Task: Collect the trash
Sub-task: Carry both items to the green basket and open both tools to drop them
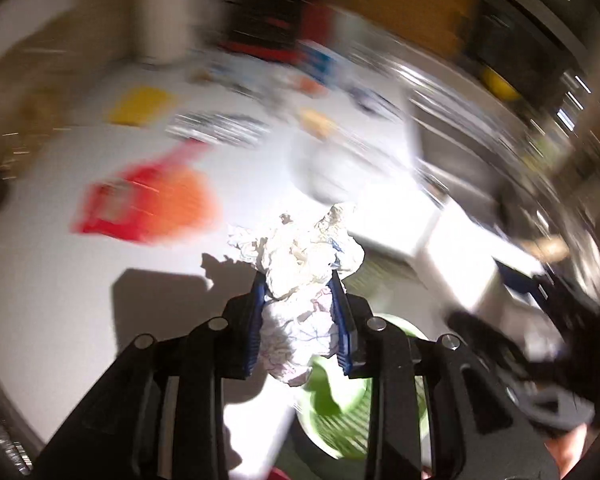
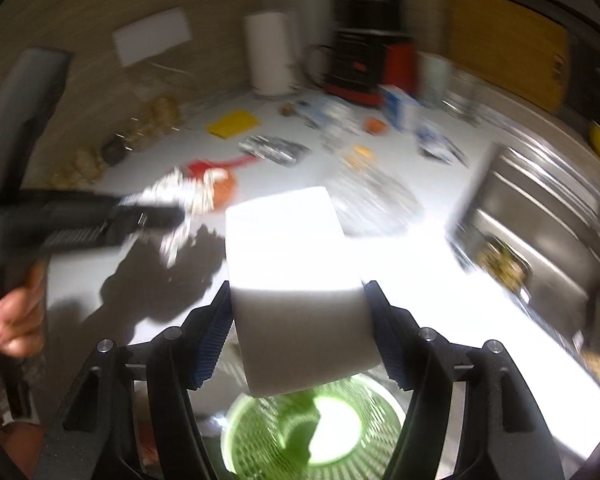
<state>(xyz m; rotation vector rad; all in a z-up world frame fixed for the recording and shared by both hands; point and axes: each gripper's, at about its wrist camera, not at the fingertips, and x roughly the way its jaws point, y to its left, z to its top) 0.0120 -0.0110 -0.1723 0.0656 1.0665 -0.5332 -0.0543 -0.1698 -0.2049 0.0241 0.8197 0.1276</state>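
My left gripper [image 1: 298, 280] is shut on a crumpled white paper wad [image 1: 300, 248], which bulges out above the blue pads. It hangs over a white counter [image 1: 60, 280], with a green slatted basket [image 1: 332, 400] just below. My right gripper [image 2: 300, 290] is shut on a white box [image 2: 288, 248], pads against its two sides, above the same green basket [image 2: 316, 428]. In the right wrist view the left gripper [image 2: 156, 212] shows blurred at the left with the paper wad [image 2: 188, 200]. The white box [image 1: 460, 264] also appears at the right of the left wrist view.
A red and orange packet [image 1: 148, 208], a yellow cloth [image 2: 234, 124], a foil wrapper [image 2: 272, 148] and several small scraps lie on the counter. A paper towel roll [image 2: 270, 54] and a black and red machine [image 2: 360, 64] stand at the back. A steel sink [image 2: 540, 216] is at the right.
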